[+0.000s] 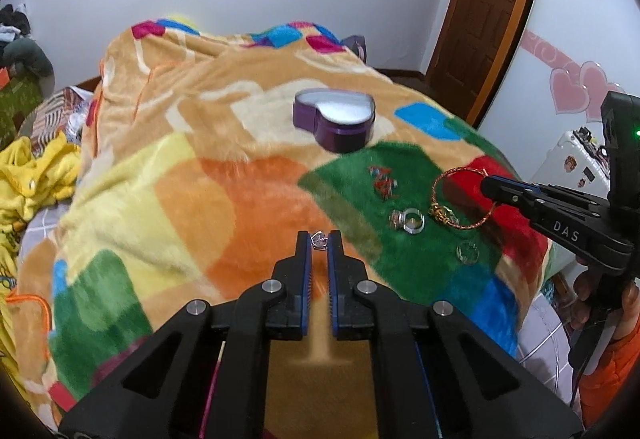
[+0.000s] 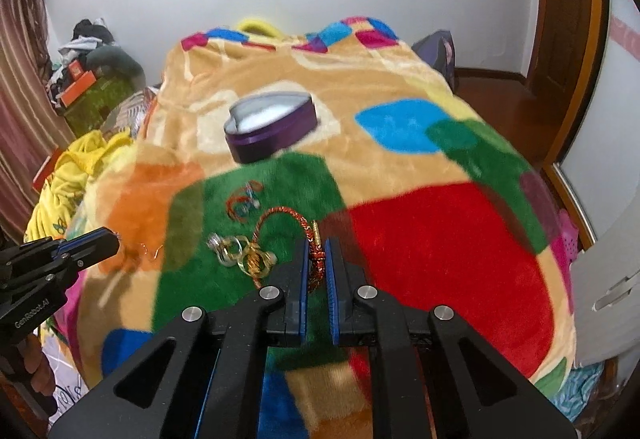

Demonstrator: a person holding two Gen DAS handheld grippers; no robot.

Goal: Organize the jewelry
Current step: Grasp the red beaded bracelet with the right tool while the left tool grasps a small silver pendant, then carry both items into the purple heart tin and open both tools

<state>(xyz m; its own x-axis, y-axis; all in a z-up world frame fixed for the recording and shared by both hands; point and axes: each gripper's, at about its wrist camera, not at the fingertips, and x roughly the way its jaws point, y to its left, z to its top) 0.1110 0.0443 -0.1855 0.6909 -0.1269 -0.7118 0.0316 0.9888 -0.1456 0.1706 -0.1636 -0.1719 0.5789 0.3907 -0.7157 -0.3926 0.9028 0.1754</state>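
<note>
While tilted downward, both grippers point(image 1: 320, 239) point(image 2: 317, 251) clamp jewelry.

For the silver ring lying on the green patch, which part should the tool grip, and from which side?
Grip the silver ring across its band, coming from above. It lies flat on the soft blanket, with other jewellery close on both sides, so a sideways approach would probably push them.

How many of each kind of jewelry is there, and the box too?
Purple heart box: 1
Cord bracelet, in right gripper: 1
Small silver piece, in left gripper: 1
Red-and-blue tangle: 1
Rings on blanket: 3, as far as I can tell
Total: 7
</note>
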